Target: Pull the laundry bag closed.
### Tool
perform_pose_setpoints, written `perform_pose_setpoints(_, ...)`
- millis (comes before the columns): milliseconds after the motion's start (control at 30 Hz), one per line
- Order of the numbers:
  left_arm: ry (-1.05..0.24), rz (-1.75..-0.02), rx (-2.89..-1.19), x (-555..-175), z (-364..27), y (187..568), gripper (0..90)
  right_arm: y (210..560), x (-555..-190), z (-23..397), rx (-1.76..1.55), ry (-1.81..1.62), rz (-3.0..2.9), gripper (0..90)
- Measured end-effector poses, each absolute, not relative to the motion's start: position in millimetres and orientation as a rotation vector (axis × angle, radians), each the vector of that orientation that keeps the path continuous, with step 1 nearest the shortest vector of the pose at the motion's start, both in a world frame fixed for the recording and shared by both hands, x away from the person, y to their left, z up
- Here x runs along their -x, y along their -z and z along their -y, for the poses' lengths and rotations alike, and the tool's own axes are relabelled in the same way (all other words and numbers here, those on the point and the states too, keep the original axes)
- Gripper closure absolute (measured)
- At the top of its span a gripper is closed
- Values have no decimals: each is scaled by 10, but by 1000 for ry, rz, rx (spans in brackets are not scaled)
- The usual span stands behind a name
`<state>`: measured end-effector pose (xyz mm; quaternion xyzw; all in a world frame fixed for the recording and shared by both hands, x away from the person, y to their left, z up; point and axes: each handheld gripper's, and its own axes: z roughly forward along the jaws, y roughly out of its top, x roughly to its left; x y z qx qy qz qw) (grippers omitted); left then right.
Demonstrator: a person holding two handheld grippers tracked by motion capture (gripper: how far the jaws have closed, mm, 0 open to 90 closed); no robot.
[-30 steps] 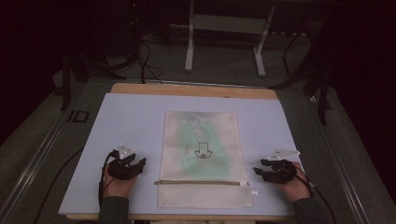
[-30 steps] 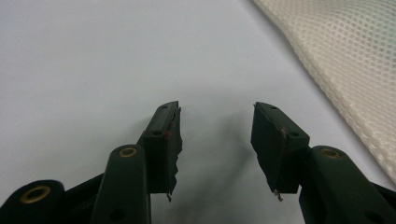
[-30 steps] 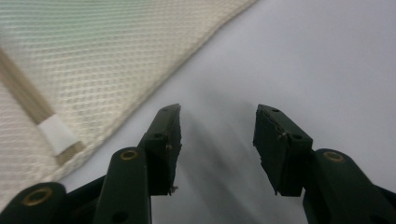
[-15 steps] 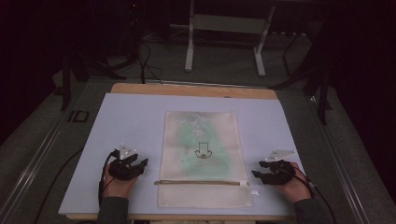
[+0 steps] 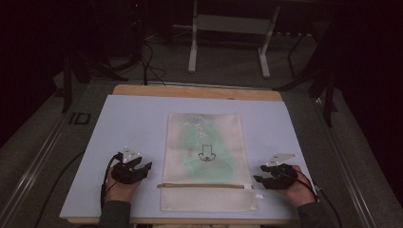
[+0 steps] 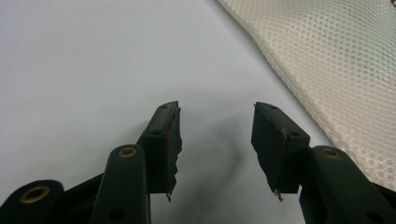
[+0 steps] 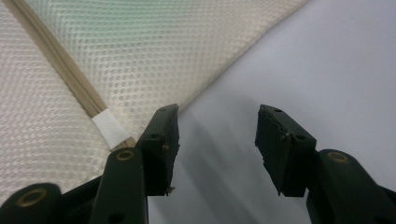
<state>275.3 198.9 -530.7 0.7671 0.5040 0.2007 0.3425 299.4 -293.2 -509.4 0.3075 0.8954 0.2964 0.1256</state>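
Note:
A cream mesh bag (image 5: 204,156) with a green item and a small black print inside lies flat at the middle of the table. Its tan zipper (image 5: 204,185) runs across near the front end. My left gripper (image 5: 143,168) rests on the mat left of the bag, open, with only bare mat between its jaws (image 6: 215,126); the mesh bag (image 6: 336,60) lies off to one side. My right gripper (image 5: 259,175) rests right of the bag near the zipper's end. Its jaws have just been opening and stand open with nothing between them (image 7: 217,128), beside the white zipper tab (image 7: 109,128).
A pale blue mat (image 5: 128,123) covers the wooden table (image 5: 190,91). Behind the table, a metal frame stand (image 5: 228,28) and cables sit on the dark floor. Bare mat lies to both sides of the bag.
My right gripper has edged slightly left toward the bag. The left hand and the bag have not moved.

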Motion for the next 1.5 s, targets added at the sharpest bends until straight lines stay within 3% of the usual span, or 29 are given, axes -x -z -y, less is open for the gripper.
perform_pose_setpoints(1500,-501,-1274,-2005,-2727,-1958,5294,527,4884,-3027,2010,-546,-839,-2793,509)
